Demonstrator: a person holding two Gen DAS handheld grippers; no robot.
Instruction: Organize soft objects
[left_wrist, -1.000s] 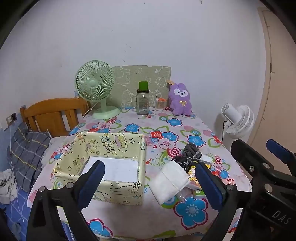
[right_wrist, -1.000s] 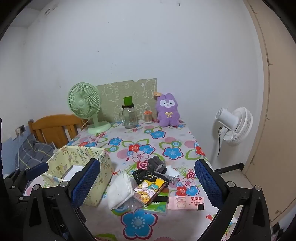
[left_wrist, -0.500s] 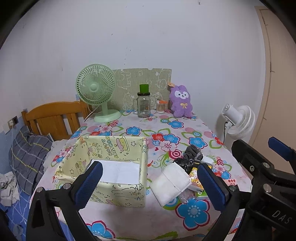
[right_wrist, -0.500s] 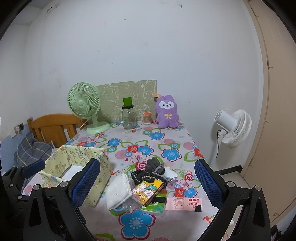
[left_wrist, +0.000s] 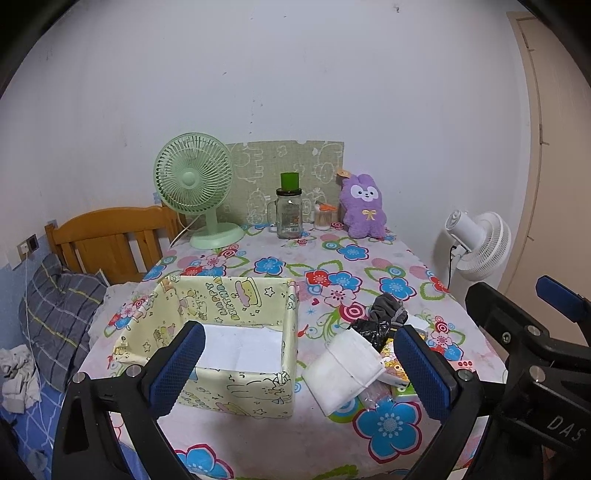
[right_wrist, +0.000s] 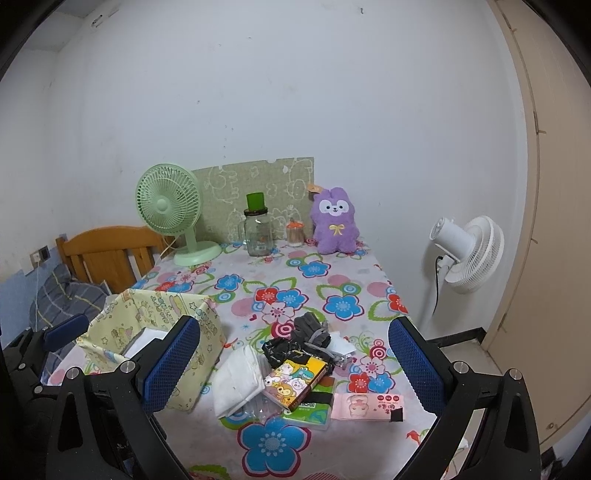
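A yellow fabric storage box (left_wrist: 236, 317) (right_wrist: 155, 325) stands open on the flowered table's near left, with white paper on its bottom. Right of it lies a pile: a folded white cloth (left_wrist: 345, 371) (right_wrist: 238, 380), a grey glove (left_wrist: 388, 308) (right_wrist: 310, 328), a black crinkled bag (right_wrist: 280, 347), a cartoon tissue pack (right_wrist: 297, 380), a green pack (right_wrist: 310, 410) and a pink pack (right_wrist: 369, 406). A purple plush (left_wrist: 364, 206) (right_wrist: 334, 221) sits at the back. My left gripper (left_wrist: 295, 369) and right gripper (right_wrist: 295, 369) are both open and empty, above the near edge.
A green desk fan (left_wrist: 195, 184), a glass jar with green lid (left_wrist: 289, 210) and a small jar (left_wrist: 325, 218) stand at the back by a green board. A white floor fan (left_wrist: 476, 243) stands right of the table. A wooden bed frame (left_wrist: 110, 236) is at left.
Both grippers have drawn back and risen slightly; the table and its objects look a little farther away. Nothing on the table has moved. Both stay open.
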